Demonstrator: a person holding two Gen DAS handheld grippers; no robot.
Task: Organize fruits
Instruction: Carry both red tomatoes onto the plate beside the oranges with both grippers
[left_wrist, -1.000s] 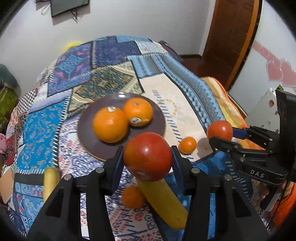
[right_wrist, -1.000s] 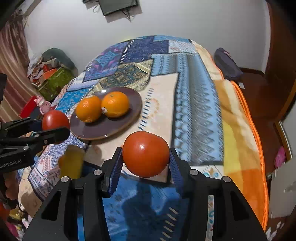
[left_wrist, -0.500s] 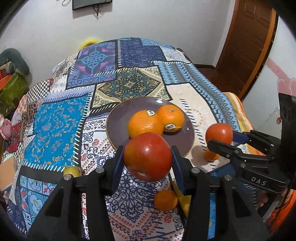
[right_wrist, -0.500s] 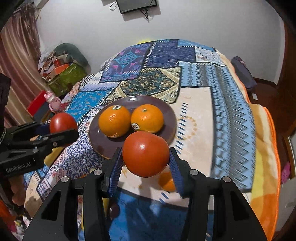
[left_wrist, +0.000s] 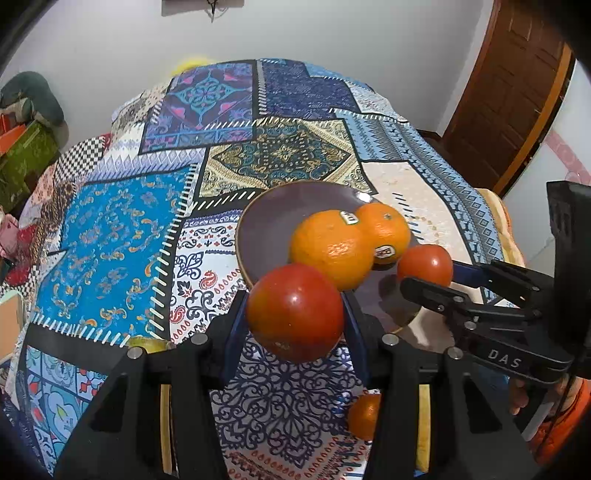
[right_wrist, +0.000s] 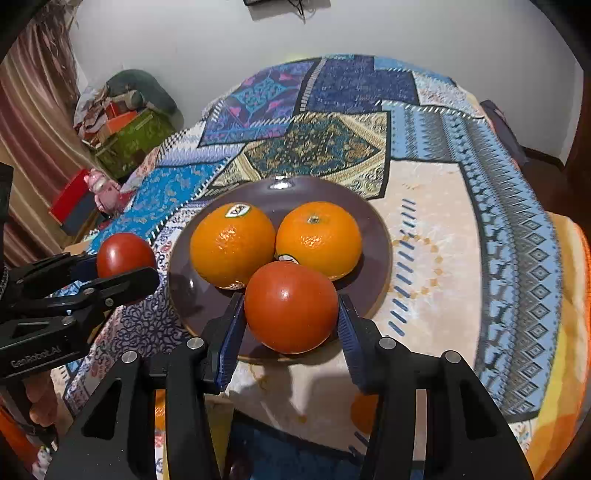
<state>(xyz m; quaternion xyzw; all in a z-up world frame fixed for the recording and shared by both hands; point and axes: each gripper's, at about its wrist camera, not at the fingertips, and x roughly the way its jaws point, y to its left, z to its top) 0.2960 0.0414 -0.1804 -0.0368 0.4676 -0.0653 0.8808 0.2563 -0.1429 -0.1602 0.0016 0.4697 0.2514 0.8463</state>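
Note:
My left gripper (left_wrist: 293, 310) is shut on a red tomato (left_wrist: 295, 291), held above the cloth just short of the near left rim of a dark purple plate (left_wrist: 269, 218). Two stickered oranges (left_wrist: 330, 251) (left_wrist: 384, 230) lie side by side on the plate. My right gripper (right_wrist: 290, 308) is shut on a second tomato (right_wrist: 291, 295), hanging over the plate's (right_wrist: 376, 229) near edge in front of the oranges (right_wrist: 232, 247) (right_wrist: 319, 238). Each view shows the other gripper (left_wrist: 424, 271) (right_wrist: 122, 258) from the side with its tomato.
A small orange (left_wrist: 364, 415) and yellow banana pieces (left_wrist: 147, 343) lie on the patchwork cloth under the grippers. The table's right edge drops toward a wooden door (left_wrist: 509, 92). Bags and boxes (right_wrist: 129, 136) are piled at the far left, on the floor.
Both grippers have carried their tomatoes forward to the plate. The right tomato has gone from above the bare cloth to above the plate's near rim. Both grips are unchanged.

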